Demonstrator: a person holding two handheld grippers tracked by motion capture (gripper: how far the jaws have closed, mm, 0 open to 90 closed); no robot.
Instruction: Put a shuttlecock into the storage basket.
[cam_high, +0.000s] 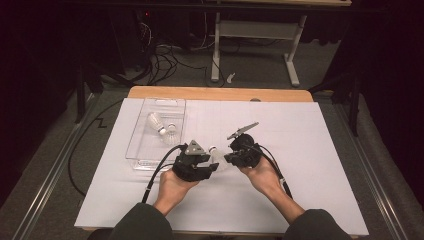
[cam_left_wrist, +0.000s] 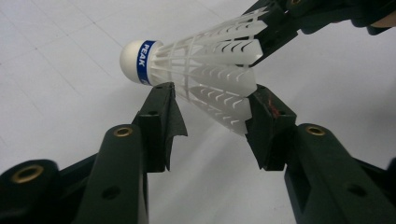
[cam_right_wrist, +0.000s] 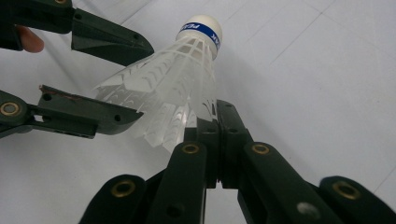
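A white plastic shuttlecock with a blue band on its cork hangs above the white table sheet between both grippers. My right gripper is shut on the rim of its skirt, and it reaches in from the top right in the left gripper view. My left gripper has a jaw on each side of the skirt, right at the feathers, which look unbent. In the high view the two hands meet near the table's middle, left gripper and right gripper, with the shuttlecock between them.
A clear plastic tray lies left of the hands and holds two more shuttlecocks. The white sheet covers most of the wooden table. Cables and a table frame sit on the floor beyond.
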